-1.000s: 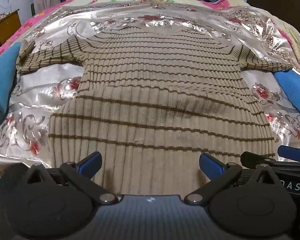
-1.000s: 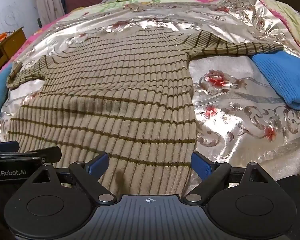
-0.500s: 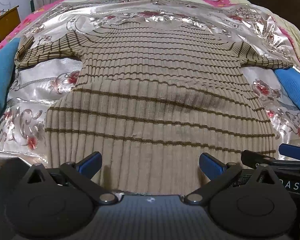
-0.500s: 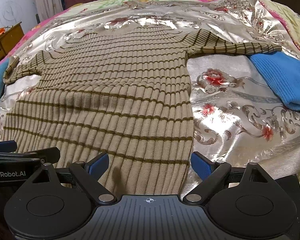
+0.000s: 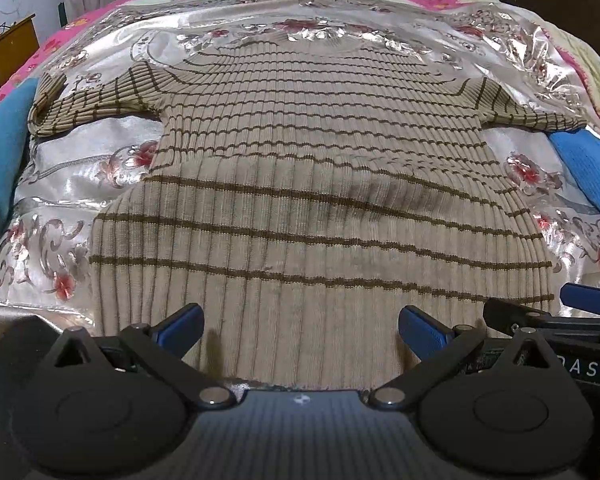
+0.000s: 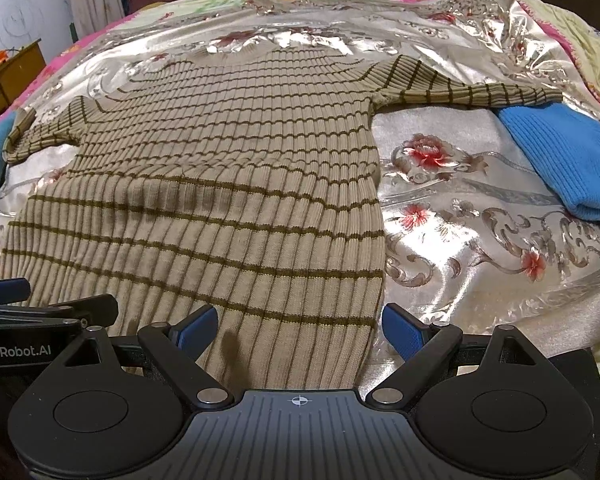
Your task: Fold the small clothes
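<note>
1. Left wrist view:
   - Sweater [image 5: 312, 184], beige with brown stripes, is seen spread flat on a silver floral sheet [image 5: 80, 168], hem nearest the camera, both sleeves stretched out sideways.
   - The left gripper [image 5: 300, 330] is held low over the hem, level and pointed along the sweater toward the collar. Its jaws are set wide apart, with nothing between the blue pads [image 5: 182, 326]; whether the pads touch the knit cannot be told.
   - The right gripper [image 5: 560, 312] is seen at the right edge, side by side with the left one, near the hem's right corner. The letters "AS" are read on its body; the rest is cut off.
   - A teal cloth [image 5: 0, 160] is seen just beside the left sleeve's cuff, and a blue cloth [image 5: 588, 168] beside the right cuff.
   - A wooden desk [image 5: 4, 56] is seen at the far left.

2. Right wrist view:
   - The sweater [image 6: 220, 184] is seen filling the left and middle, its right side edge running down to the hem between the fingers.
   - The right gripper [image 6: 300, 330] is held level over the hem's right corner, its jaws spread wide and gripping nothing; one pad is seen over knit, the other over bare sheet [image 6: 460, 240].
   - The left gripper [image 6: 40, 312] is seen at the left edge, marked "enRobot.AI", with the first letter partly cut off.
   - The blue cloth [image 6: 560, 160] is seen lying partly under the end of the right sleeve.
</note>
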Available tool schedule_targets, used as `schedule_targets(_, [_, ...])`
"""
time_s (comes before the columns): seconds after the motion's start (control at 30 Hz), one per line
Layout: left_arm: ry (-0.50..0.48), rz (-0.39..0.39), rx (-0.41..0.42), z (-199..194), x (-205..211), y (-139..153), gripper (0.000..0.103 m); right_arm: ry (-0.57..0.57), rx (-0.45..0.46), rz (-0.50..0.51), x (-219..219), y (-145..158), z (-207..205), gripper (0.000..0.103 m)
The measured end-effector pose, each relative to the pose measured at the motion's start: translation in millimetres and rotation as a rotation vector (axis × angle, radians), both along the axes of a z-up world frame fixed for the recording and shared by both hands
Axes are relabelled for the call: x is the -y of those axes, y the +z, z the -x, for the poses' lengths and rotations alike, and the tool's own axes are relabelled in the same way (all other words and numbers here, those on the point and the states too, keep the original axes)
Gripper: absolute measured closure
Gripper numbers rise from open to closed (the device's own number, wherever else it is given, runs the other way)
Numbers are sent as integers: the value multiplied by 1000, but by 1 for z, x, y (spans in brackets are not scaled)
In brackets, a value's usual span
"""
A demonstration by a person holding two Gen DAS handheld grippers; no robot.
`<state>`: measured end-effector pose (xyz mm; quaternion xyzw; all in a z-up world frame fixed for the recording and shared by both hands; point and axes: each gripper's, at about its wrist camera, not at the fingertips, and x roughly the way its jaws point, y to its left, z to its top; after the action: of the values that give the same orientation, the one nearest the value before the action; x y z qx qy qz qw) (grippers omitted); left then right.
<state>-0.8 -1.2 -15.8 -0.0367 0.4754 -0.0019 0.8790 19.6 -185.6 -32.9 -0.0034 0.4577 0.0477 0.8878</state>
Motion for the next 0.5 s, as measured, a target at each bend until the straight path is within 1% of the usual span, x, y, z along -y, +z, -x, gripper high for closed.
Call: schedule_targets(0.5, [-9,-12,8,0,1,0,0,-1,-4,1,0,-1,-1,12])
